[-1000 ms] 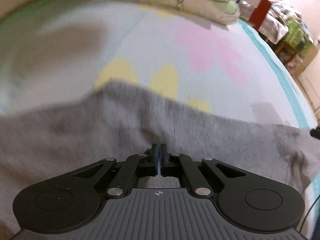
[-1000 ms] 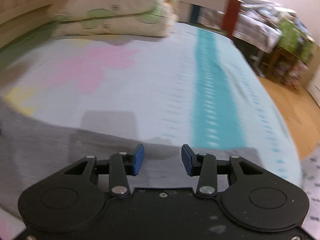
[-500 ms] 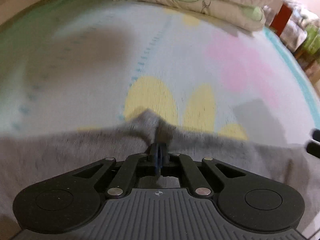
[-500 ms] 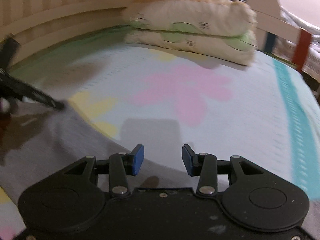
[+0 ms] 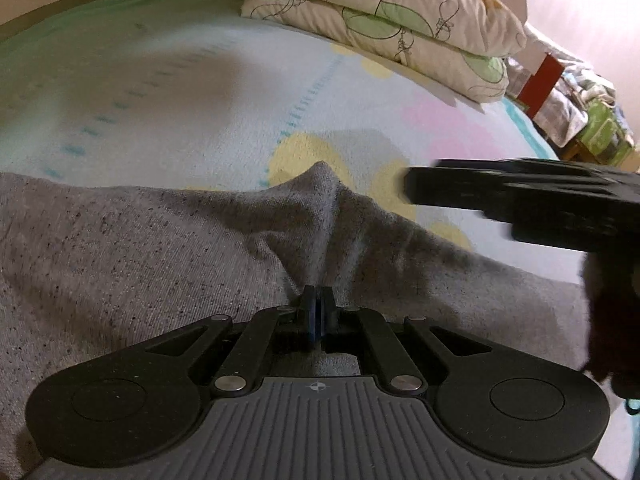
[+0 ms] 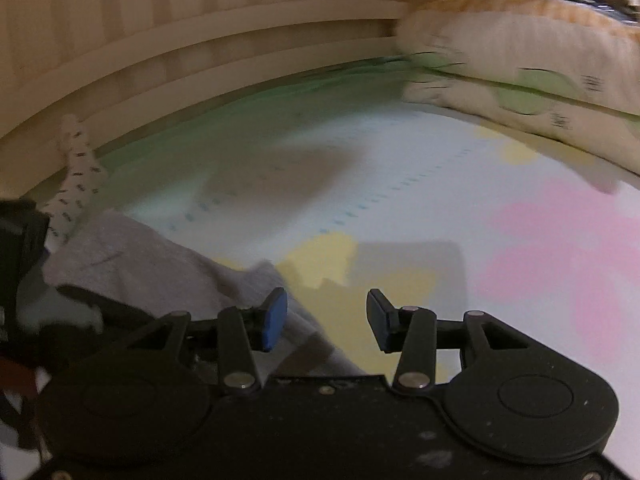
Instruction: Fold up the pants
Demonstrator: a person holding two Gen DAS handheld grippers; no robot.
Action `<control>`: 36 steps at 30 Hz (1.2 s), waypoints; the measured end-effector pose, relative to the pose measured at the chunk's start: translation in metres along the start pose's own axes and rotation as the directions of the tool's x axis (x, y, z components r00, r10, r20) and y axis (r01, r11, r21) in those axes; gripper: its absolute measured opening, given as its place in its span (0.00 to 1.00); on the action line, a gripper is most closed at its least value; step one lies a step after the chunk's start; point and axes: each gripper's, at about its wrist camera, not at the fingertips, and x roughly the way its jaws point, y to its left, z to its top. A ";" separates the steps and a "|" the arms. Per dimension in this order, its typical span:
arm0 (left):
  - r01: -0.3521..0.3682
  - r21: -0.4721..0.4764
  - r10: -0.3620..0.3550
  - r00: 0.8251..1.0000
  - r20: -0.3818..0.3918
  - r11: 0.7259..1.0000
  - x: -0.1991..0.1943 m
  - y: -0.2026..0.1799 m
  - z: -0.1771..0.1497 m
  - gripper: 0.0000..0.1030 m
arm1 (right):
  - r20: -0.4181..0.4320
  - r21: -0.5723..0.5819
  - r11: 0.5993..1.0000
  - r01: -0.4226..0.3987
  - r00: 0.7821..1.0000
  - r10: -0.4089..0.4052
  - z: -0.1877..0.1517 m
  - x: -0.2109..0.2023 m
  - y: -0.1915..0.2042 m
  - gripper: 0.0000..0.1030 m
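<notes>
Pants (image 5: 160, 264): you see heather grey knit, flecked with dark specks; paler grey in the right wrist view (image 6: 132, 264)
Bedsheet (image 5: 168, 92): pale blue-white ground; yellow petals, pink flower shapes, a dashed teal line, a green band along the far edge
Pillows (image 5: 400, 28): cream with green leaves outlined in thin black scribble; blurred cream and green in your right view (image 6: 532, 80)
Left gripper (image 5: 319, 312): black frame, blue pads, ribbed grey body
Right gripper (image 6: 326, 320): black frame; blue pads
Spotted cloth (image 6: 76, 172): white with small dark marks
Bed frame (image 6: 200, 52): light beige wood
</notes>
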 end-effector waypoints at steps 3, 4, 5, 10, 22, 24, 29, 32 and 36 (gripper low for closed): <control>0.011 -0.009 -0.011 1.000 0.013 1.000 -0.002 0.002 -0.003 0.03 | -0.036 -0.027 0.999 -0.033 0.999 0.032 0.007 0.022 0.011 0.44; 0.016 -0.012 -0.016 1.000 0.018 1.000 -0.003 0.003 -0.004 0.03 | -0.048 -0.032 0.999 -0.040 0.998 0.039 0.009 0.028 0.014 0.43; 0.021 -0.015 -0.020 1.000 0.021 1.000 -0.003 0.003 -0.005 0.03 | -0.063 -0.035 0.998 -0.044 0.997 0.041 0.008 0.033 0.015 0.43; 0.032 -0.024 -0.032 0.999 0.000 0.999 -0.011 0.006 0.001 0.03 | -0.137 -0.033 0.999 -0.043 0.990 0.038 0.000 0.046 0.018 0.35; -0.034 -0.054 0.033 0.999 -0.019 0.998 -0.036 0.035 -0.013 0.04 | -0.122 -0.175 0.980 -0.091 0.990 0.070 -0.011 0.047 0.046 0.39; -0.037 -0.047 0.036 0.999 -0.018 0.998 -0.036 0.034 -0.013 0.04 | -0.110 -0.155 0.984 -0.087 0.991 0.070 -0.003 0.056 0.044 0.40; -0.046 -0.026 0.045 0.999 -0.017 0.999 -0.041 0.032 -0.014 0.04 | -0.096 -0.055 0.994 -0.098 0.991 0.093 0.008 0.072 0.031 0.40; -0.068 -0.010 0.068 0.998 -0.018 0.998 -0.046 0.029 -0.018 0.04 | -0.083 0.000 0.996 -0.084 0.993 0.084 0.006 0.071 0.022 0.04; -0.084 0.003 0.084 0.996 -0.009 0.996 -0.055 0.032 -0.035 0.04 | -0.069 0.082 0.996 0.031 0.997 -0.025 0.011 0.086 0.006 0.02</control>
